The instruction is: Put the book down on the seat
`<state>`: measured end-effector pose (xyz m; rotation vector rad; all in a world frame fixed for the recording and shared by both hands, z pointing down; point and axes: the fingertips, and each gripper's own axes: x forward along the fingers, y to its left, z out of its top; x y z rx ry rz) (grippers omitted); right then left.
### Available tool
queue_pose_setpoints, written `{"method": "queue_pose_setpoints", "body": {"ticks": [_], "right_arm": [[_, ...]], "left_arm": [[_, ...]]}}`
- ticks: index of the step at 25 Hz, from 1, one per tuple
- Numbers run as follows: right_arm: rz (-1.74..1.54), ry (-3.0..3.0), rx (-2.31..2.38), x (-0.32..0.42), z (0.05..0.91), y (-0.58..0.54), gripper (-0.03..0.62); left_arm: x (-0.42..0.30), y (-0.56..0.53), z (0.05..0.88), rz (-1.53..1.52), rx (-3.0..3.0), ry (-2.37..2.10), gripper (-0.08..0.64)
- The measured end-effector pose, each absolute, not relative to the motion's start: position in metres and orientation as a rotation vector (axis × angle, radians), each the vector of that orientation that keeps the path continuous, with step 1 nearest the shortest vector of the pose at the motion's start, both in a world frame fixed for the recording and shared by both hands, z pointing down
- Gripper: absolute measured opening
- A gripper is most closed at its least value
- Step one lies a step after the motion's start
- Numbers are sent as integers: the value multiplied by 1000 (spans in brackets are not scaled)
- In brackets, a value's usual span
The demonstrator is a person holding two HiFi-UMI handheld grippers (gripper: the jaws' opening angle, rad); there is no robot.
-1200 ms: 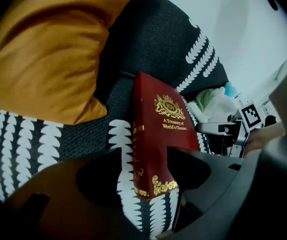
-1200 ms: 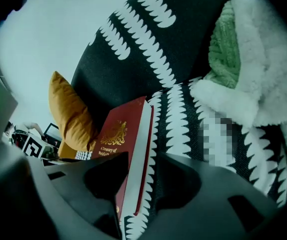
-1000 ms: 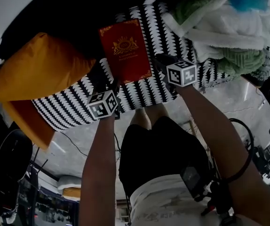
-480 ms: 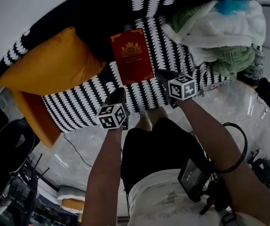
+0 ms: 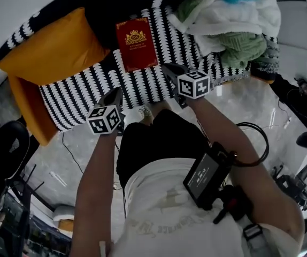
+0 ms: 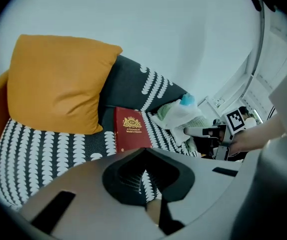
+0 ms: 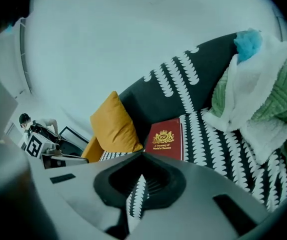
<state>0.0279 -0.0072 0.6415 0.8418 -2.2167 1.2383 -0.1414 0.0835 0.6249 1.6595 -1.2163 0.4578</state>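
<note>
Both grippers have drawn back toward us since a moment ago: we hold the left gripper (image 5: pixel 113 95) and the right gripper (image 5: pixel 169 71) at the seat's (image 5: pixel 89 92) front edge, each with its jaws closed together on nothing. Beyond them the red book (image 5: pixel 136 43) lies flat near the seat's back edge, between an orange cushion (image 5: pixel 52 50) on the left and heaped white and green blankets (image 5: pixel 233 25) on the right.

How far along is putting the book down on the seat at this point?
Done: the red book lies flat on the patterned sofa seat, beside the orange cushion. In hand: nothing; the left gripper and right gripper are both shut and empty, clear of the book. Left: nothing that shows.
</note>
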Motion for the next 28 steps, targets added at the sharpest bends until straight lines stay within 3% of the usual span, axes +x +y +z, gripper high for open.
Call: {"method": "queue_pose_setpoints", "body": {"ticks": [28], "right_arm": [[954,-2547,727,17,442,33,15]], "left_arm": [[-128,118,462,313,1908,-1291,12]]}}
